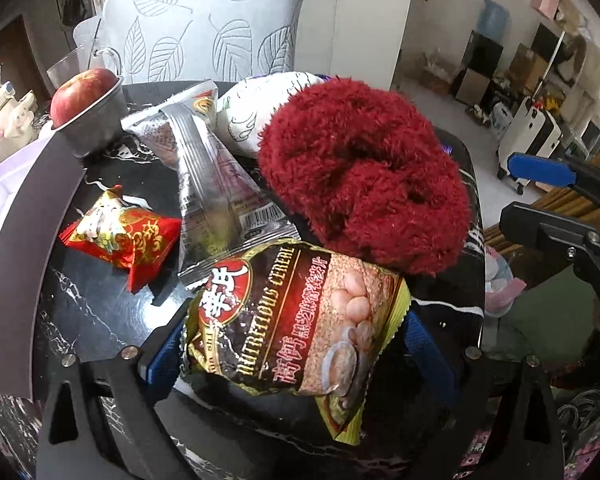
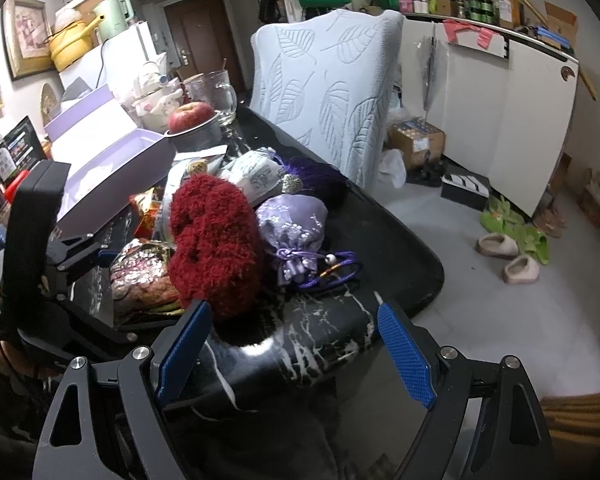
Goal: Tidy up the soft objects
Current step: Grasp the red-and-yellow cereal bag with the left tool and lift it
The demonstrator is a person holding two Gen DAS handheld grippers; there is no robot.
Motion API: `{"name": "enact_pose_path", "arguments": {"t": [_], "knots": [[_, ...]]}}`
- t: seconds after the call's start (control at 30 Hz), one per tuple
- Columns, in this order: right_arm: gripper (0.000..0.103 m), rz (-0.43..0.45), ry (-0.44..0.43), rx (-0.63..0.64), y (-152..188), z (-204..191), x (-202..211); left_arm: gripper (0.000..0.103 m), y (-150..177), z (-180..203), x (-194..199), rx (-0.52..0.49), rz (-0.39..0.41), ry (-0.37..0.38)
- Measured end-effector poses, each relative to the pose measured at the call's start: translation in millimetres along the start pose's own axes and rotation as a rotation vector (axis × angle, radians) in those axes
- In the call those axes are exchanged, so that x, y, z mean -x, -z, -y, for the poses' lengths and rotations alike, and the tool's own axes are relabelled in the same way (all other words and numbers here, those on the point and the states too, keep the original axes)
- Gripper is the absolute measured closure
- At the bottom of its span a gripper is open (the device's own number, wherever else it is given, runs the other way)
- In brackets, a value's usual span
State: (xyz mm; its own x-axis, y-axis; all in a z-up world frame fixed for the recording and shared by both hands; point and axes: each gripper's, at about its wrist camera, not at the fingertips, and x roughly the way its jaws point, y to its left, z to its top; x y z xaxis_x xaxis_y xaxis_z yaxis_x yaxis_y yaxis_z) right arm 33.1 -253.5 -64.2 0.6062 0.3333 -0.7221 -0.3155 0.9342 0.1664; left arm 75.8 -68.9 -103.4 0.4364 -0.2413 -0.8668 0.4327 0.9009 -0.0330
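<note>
- The cereal packet (image 1: 296,320) lies nearest, between the left gripper's (image 1: 292,344) fingers, whose blue pads flank its sides; whether they press, I cannot tell.
- Its long axis runs forward along those fingers, toward the red fluffy bundle (image 1: 364,176) just beyond on the tabletop (image 1: 96,300).
- The right gripper's (image 2: 296,356) fingers stand wide apart, empty, the bundle just ahead-left; the left hand seems nearer the packet.

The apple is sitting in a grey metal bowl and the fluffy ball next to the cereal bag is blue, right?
Not quite. The fluffy ball is dark red, not blue; both wrist views show it. The rest holds: the apple sits in the grey metal bowl, and the fluffy ball lies against the cereal bag.
</note>
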Motion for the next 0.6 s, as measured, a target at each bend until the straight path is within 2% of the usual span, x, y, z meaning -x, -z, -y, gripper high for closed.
{"name": "enact_pose_path", "arguments": {"t": [0.07,0.23,0.47,0.6], "knots": [[0.017,-0.001,0.003,-0.005,0,2,0,0.019,6,-4,3,0.008,0.025,0.011],[0.017,0.000,0.006,-0.014,-2,5,-3,0.030,14,-15,11,0.008,0.066,-0.007],[0.017,0.004,-0.031,-0.022,-5,4,-5,0.033,29,-31,24,0.099,0.093,0.033],[0.017,0.008,-0.060,-0.002,-8,-4,-9,0.033,39,-36,37,0.130,0.118,0.019]]}}
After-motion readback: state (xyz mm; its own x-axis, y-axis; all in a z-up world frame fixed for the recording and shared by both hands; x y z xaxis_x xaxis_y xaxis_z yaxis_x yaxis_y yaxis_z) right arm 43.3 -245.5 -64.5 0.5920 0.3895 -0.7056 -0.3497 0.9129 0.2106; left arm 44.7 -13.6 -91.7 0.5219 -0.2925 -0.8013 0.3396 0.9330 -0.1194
